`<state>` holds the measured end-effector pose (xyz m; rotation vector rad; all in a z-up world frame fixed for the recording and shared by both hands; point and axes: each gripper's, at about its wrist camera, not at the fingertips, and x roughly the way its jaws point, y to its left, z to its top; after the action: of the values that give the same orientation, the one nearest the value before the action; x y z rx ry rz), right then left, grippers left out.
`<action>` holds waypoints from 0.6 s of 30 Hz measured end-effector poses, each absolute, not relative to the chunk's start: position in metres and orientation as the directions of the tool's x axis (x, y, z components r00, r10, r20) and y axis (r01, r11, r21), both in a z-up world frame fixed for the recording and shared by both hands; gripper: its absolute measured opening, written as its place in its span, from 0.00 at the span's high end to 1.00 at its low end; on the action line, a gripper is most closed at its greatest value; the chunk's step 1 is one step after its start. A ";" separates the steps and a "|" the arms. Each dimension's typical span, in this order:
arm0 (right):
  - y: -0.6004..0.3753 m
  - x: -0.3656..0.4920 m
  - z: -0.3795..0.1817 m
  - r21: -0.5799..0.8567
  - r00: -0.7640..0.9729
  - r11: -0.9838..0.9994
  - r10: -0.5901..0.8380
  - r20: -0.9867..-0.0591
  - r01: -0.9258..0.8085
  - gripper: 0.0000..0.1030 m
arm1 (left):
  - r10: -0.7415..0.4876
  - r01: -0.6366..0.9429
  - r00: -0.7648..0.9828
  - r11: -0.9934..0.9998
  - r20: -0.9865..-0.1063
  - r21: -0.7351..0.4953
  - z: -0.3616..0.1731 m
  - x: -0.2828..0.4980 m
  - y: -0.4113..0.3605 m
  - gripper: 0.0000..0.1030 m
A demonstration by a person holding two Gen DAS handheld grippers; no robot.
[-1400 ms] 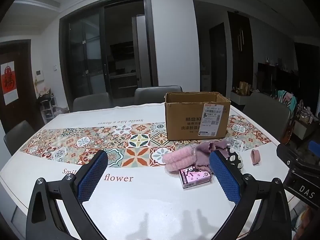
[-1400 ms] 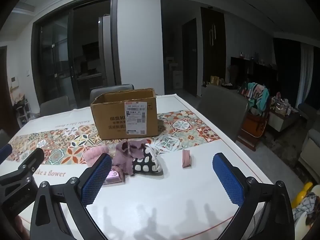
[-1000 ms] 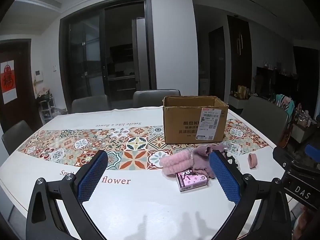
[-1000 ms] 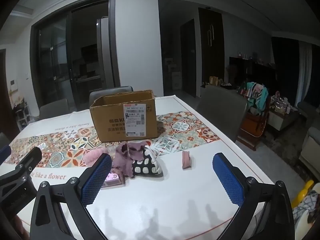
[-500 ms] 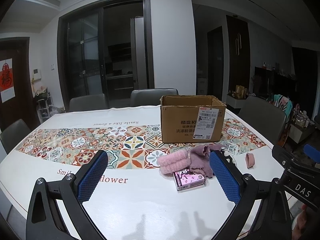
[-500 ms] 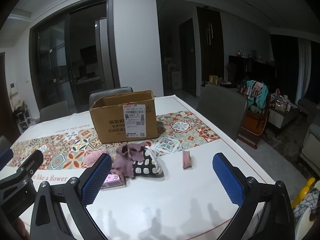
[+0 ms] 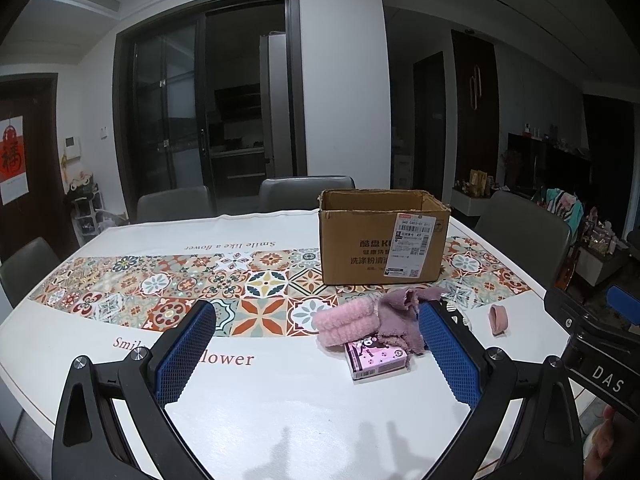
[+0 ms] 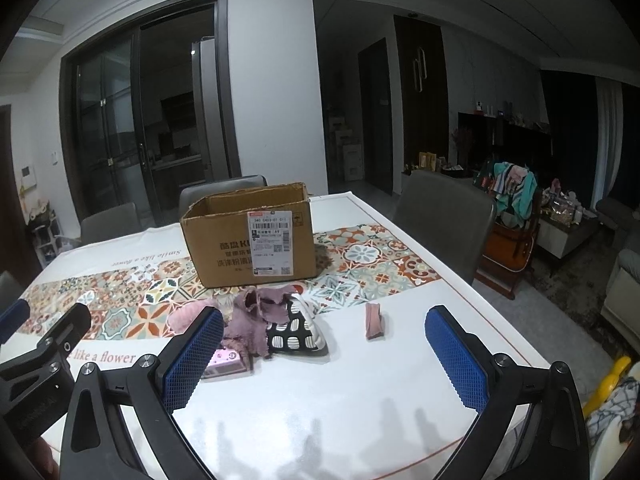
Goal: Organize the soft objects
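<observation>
Both tools, left [image 7: 316, 354] and right [image 8: 324, 354], hang wide open and empty above the desk [image 8: 360, 400], where pink socks [image 7: 347, 323], a mauve cloth [image 8: 252, 320] and a patterned pouch [image 8: 294, 334] lie heaped before an open cardboard box [image 8: 250, 236].

Both grippers, left [image 7: 316, 354] and right [image 8: 324, 356], seemingly hover, fingers spread.
</observation>
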<state>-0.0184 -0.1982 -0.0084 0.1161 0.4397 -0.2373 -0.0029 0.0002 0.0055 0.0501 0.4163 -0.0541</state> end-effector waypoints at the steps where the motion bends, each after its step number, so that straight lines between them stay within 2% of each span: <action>1: -0.198 -0.018 -0.008 0.061 0.878 0.966 -0.202 -0.434 0.253 0.00 | -0.043 0.063 0.913 0.997 -0.405 0.037 0.006 -0.003 0.000 0.00; 18: -0.198 -0.020 -0.003 0.061 0.883 0.967 -0.198 -0.425 0.246 0.00 | -0.042 0.061 0.914 0.997 -0.404 0.036 0.008 -0.003 0.001 0.00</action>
<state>-0.0197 -0.1976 -0.0035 0.1143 0.4298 -0.2317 -0.0029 0.0014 0.0083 0.0478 0.4150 -0.0529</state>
